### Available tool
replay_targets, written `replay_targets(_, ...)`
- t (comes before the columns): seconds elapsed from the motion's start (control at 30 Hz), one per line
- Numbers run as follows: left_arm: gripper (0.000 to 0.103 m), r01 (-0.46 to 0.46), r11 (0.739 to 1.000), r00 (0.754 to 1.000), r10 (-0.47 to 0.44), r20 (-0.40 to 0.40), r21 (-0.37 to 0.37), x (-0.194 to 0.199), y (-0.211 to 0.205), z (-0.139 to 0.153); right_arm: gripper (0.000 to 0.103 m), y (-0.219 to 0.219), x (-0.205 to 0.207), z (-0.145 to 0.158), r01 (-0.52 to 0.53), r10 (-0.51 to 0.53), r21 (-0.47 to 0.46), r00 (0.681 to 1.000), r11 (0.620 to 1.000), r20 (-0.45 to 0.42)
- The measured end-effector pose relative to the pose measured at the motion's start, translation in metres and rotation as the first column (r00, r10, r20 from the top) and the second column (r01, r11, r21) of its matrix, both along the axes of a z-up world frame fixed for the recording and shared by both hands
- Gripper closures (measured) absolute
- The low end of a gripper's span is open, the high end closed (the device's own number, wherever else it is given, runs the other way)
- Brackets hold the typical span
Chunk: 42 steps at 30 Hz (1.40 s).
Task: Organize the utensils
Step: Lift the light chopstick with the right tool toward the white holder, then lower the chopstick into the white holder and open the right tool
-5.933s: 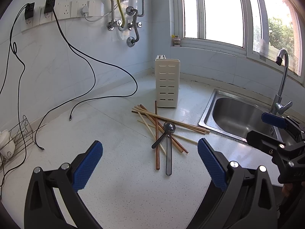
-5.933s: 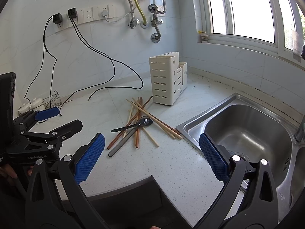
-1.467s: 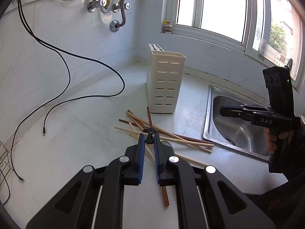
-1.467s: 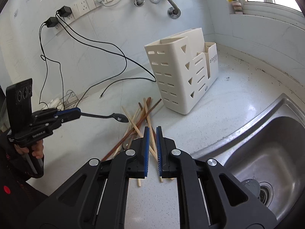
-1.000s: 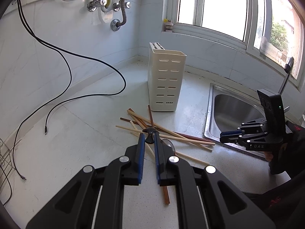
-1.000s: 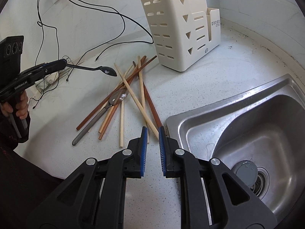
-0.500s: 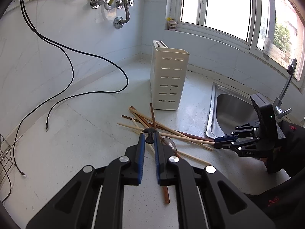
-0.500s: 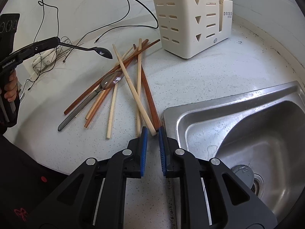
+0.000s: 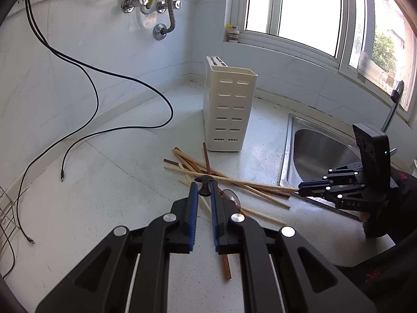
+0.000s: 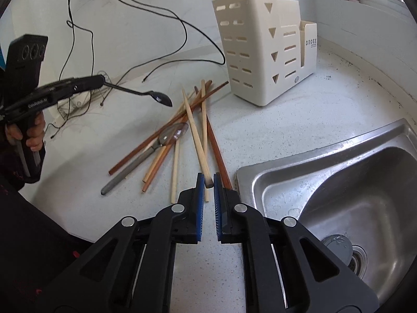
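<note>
While left gripper [image 9: 202,189] clamps dark metal spoon [image 10: 156,95] aloft | right gripper [image 10: 207,180] pinches pale wooden chopstick [image 10: 195,133], apparently lifted, near steel sink [image 10: 338,182].

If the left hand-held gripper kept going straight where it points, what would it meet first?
Probably the pile of chopsticks on the counter just past the left hand-held gripper, then the white utensil holder; depth is uncertain.

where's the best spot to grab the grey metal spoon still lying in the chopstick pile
Take the grey metal spoon by the free end of its handle, coming from above on the counter-edge side. That end pokes out of the pile of wooden chopsticks onto the bare white speckled counter, so the tongs can straddle it. Its bowl lies tangled among crossing sticks, a poorer choice.
</note>
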State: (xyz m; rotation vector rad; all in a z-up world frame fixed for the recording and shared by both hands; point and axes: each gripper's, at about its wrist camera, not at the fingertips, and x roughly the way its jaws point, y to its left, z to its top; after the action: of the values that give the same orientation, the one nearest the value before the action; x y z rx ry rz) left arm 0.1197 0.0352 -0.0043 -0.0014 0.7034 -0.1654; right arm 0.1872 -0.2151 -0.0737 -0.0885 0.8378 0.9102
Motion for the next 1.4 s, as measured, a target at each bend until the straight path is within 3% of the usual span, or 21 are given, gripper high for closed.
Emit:
replay_targets(0.4, 0.094, 0.019, 1.000, 0.999, -0.019, 0.036, -0.007, -0.003, -0.002, 0.010, 0.096, 0.000, 0.002, 0.074, 0.099, -0.136, 0.235, 0.979, 0.967, 0.149)
replay_targets(0.8, 0.094, 0.006, 1.000, 0.995, -0.006, 0.100, -0.006, 0.001, 0.001, 0.032, 0.097, 0.021, 0.025, 0.111, 0.130, -0.210, 0.348, 0.956, 0.928, 0.203)
replay_targets(1.4, 0.094, 0.052, 0.999, 0.974, -0.049, 0.220, -0.011, 0.011, -0.008, 0.086, 0.097, -0.003, 0.025, 0.172, 0.161, -0.316, 0.437, 0.897, 0.885, 0.309)
